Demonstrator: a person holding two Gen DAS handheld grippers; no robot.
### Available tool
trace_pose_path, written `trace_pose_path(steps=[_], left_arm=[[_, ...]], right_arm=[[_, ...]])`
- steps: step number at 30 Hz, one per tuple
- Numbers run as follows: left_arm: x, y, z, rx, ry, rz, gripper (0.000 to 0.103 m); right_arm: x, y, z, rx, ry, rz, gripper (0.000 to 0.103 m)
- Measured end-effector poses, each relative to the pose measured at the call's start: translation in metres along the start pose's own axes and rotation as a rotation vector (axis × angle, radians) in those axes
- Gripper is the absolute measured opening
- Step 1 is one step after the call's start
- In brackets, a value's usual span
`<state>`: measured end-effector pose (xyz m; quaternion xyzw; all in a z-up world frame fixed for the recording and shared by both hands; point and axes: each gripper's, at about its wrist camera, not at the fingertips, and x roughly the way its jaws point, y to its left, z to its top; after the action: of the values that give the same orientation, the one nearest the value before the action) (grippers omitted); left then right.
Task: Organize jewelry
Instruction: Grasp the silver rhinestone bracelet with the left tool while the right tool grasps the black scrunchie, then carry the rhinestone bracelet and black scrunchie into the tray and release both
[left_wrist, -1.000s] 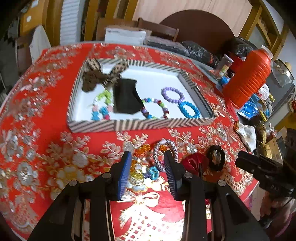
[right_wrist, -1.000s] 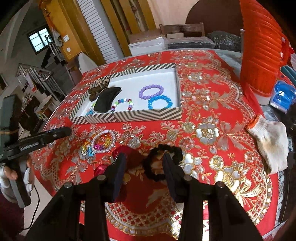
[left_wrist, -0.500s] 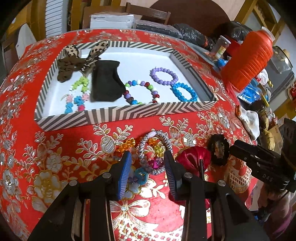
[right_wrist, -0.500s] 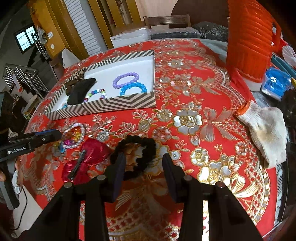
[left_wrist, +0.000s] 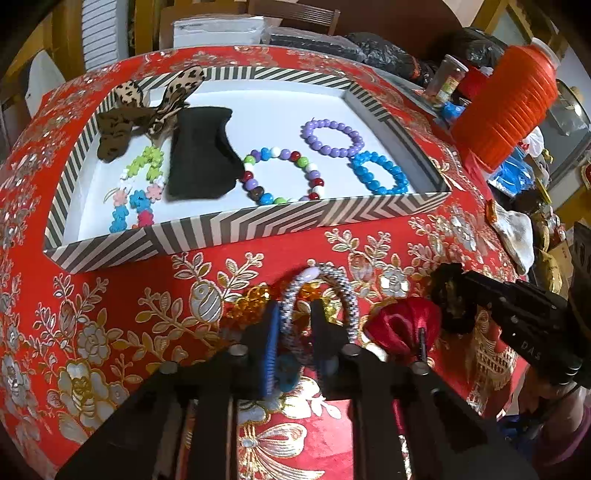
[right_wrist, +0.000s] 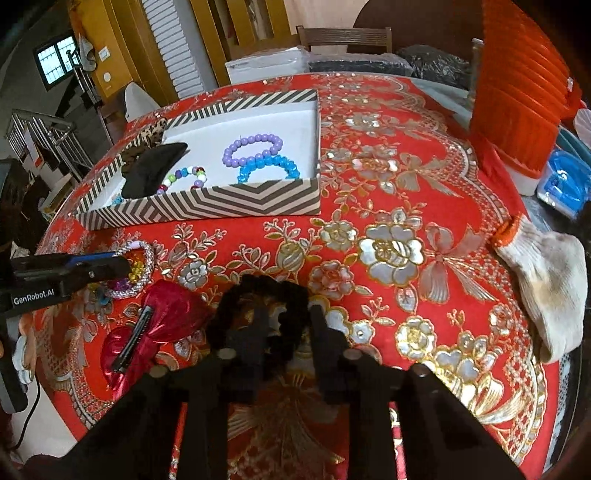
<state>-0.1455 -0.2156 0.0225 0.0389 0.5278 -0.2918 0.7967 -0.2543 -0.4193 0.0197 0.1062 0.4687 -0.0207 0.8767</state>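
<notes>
left gripper (left_wrist: 293, 314) pinches the silver beaded bracelet (left_wrist: 321, 291), right gripper (right_wrist: 284, 317) pinches the black scrunchie (right_wrist: 258, 295), both evidently bound for the striped tray (left_wrist: 258, 225).

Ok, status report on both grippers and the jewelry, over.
Left gripper shut on silver beaded bracelet. Right gripper shut on black scrunchie. Red bow clip lies between them. Striped tray unobstructed.

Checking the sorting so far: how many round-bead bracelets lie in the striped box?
3: purple bracelet toward the back right, blue bracelet at the front right corner, multicoloured bracelet in the middle. The black cloth may hide more.
</notes>
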Motion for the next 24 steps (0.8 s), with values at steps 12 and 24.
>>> trace_pose_path(steps=[12,24], left_arm=[[-0.05,0.003,0.006,-0.012,-0.126,-0.029,0.0],[-0.08,0.004,0.022,-0.007,-0.209,0.02,0.0]], right_arm=[[-0.045,-0.012,0.011,0.056,-0.113,0.048,0.007],[-0.08,-0.005,0.029,0.028,-0.191,0.053,0.007]])
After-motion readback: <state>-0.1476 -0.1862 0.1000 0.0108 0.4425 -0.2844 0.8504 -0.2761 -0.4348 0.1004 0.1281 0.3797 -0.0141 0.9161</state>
